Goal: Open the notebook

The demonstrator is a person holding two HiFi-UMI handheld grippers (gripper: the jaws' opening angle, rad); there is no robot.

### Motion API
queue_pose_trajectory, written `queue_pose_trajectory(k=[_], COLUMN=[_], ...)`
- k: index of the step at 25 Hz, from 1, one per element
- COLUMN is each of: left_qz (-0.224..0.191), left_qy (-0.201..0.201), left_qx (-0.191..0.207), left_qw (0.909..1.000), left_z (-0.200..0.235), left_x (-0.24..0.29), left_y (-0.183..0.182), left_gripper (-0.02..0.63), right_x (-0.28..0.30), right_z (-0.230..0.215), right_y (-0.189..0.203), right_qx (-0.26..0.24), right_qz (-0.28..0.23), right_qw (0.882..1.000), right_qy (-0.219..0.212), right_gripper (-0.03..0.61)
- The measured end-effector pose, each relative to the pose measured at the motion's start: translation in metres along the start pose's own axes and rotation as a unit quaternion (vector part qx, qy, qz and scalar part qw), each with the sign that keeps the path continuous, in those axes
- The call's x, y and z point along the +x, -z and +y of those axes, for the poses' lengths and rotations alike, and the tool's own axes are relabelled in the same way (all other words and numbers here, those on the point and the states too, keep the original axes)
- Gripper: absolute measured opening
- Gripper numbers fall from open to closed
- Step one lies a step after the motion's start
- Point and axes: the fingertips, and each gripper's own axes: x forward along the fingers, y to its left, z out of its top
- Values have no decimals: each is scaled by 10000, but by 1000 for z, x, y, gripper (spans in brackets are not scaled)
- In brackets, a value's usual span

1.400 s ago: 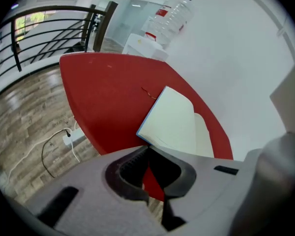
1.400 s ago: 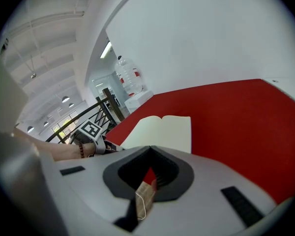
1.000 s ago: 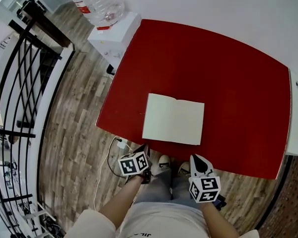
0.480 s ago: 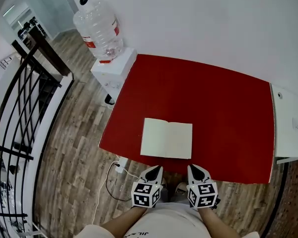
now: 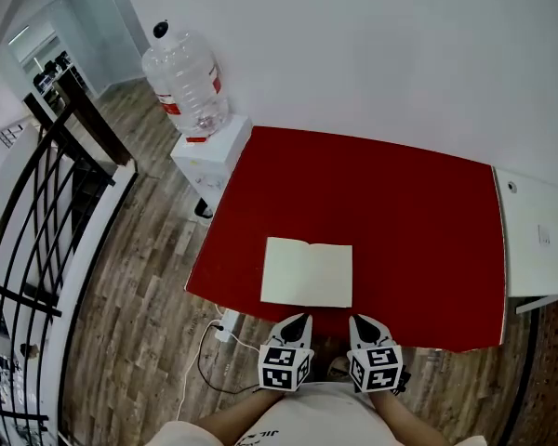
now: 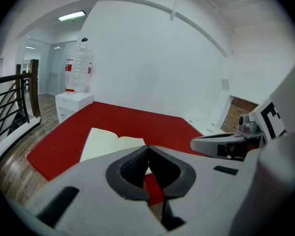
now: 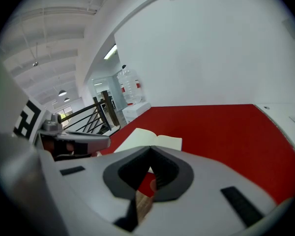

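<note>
You are holding both grippers low in the head view, close to your body, just off the near edge of the red table (image 5: 409,203). The left gripper (image 5: 298,320) is pressing its jaws tight together, and nothing is sitting between them. The right gripper (image 5: 361,321) is doing the same: jaws closed, holding nothing.

The notebook (image 5: 307,272) is lying flat on the table, just above both grippers in the head view, near the table's lower edge. It is already lying open, with two pale pages showing. So the job looks done, and I think there is little left for you to do.

If you are thinking of touching it again, here is what counts. The open notebook is stretching wider from left to right in the frame than from top to bottom. Its fold is running up and down the frame, near the middle. Your left gripper is sitting right under the middle of the notebook's bottom edge, so it is the nearer one. Your right gripper is sitting just past the bottom right corner, a bit farther off. Both are pointing up the frame toward the pages.
</note>
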Motion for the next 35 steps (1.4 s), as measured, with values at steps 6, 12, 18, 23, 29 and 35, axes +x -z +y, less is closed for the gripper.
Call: queue_pose_trajectory(k=[6, 12, 18, 23, 29, 35], left_qz=[-3, 3, 16, 30, 34, 31], left_qy=[-48, -53, -95, -91, -114, -116], left_qx=[55, 18, -14, -8, -21, -27], left_qw=[10000, 10000, 10000, 10000, 9999, 9999], left_z=[-1, -4, 0, -1, 1, 0], left_x=[1, -1, -3, -5, -8, -10], left_y=[-3, -1, 1, 2, 3, 3], left_gripper=[6, 6, 6, 6, 6, 6], right_x=[0, -3, -2, -1, 0, -2], right_z=[-4, -3, 3, 8, 12, 13], right_y=[1, 1, 2, 2, 3, 3], right_qx=[152, 149, 108, 3, -25, -29], right_qz=[26, 17, 22, 12, 41, 37], right_qw=[9999, 9999, 9999, 9999, 9999, 9999], right_qy=[2, -17, -73, -122, -150, -135], right_gripper=[5, 5, 5, 5, 5, 5])
